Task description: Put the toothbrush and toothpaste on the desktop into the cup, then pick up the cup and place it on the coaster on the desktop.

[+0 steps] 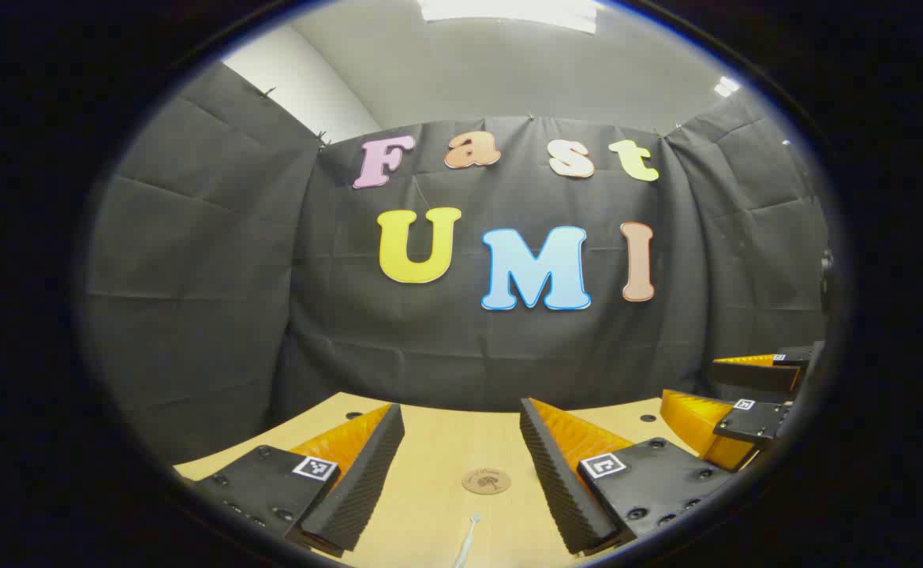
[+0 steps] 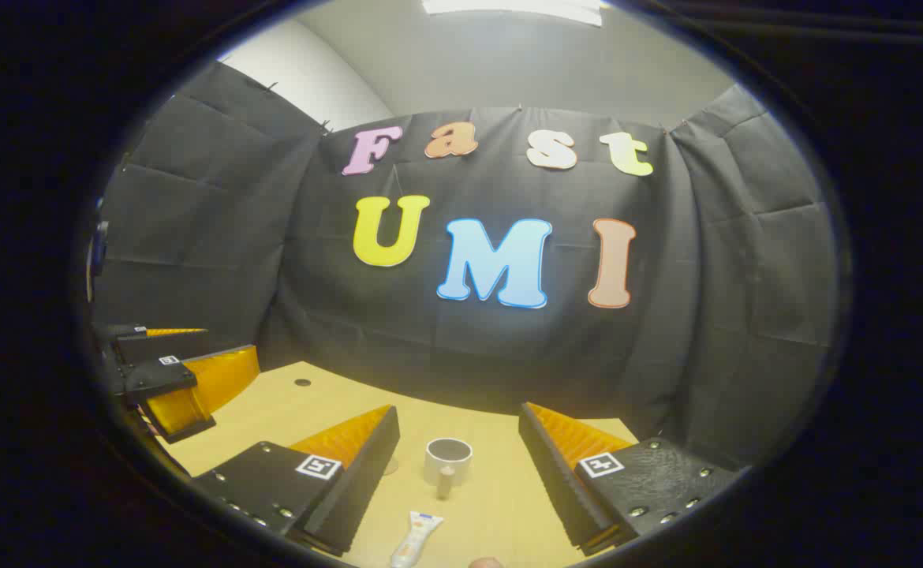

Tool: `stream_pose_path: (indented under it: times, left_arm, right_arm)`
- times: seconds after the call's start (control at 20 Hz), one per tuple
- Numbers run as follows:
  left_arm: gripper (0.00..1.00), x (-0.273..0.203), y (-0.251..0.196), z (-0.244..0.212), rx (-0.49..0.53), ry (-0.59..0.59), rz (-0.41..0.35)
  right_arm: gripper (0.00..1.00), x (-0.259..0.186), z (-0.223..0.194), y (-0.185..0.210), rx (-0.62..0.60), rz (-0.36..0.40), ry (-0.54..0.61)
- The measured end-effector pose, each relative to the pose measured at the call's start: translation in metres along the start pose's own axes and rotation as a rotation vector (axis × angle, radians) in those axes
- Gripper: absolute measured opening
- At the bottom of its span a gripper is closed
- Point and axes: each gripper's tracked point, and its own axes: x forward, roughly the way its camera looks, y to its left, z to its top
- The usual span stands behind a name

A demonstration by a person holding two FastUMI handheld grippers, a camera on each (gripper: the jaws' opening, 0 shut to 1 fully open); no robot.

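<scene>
While both tongs hang spread wide and empty, left tongs (image 1: pixel 461 481) above the coaster (image 1: pixel 486 480) and toothbrush (image 1: pixel 468 541), right tongs (image 2: pixel 457 473) above the cup (image 2: pixel 448 461) and toothpaste (image 2: pixel 416 538), everything lies untouched on the bench (image 2: pixel 288 410); all steps remain.

- Black cloth (image 1: pixel 193 260) walls the booth on three sides (creased, pinned along the top).
- Pale wooden tabletop (image 2: pixel 501 513) below.
- Ceiling light panel (image 1: pixel 509 9) overhead.

I see the round brown coaster (image 1: pixel 486 480) flat on the desktop, the toothbrush (image 1: pixel 465 544) near it — pale cup (image 2: pixel 448 460) upright, toothpaste (image 2: pixel 415 539) lying just before it.
</scene>
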Motion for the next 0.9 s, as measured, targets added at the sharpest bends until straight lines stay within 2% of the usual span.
stream_pose_path:
  times: [0.3,0.45,0.55,0.9]
  left_arm:
    - [0.94,0.005,0.001,-0.001,-0.004,0.005,-0.002]
    - [0.96,0.012,0.003,-0.01,-0.01,0.02,-0.001]
    - [0.94,0.018,0.001,-0.012,-0.022,0.026,-0.01]
    - [0.96,0.042,0.001,-0.028,-0.007,0.053,-0.045]
  right_arm:
    - [0.93,0.001,-0.007,0.003,-0.001,0.004,0.016]
    - [0.93,0.005,-0.01,0.005,0.001,0.006,0.03]
    - [0.93,0.007,-0.013,0.007,0.003,0.01,0.04]
    - [0.93,0.02,-0.028,0.006,0.01,0.015,0.073]
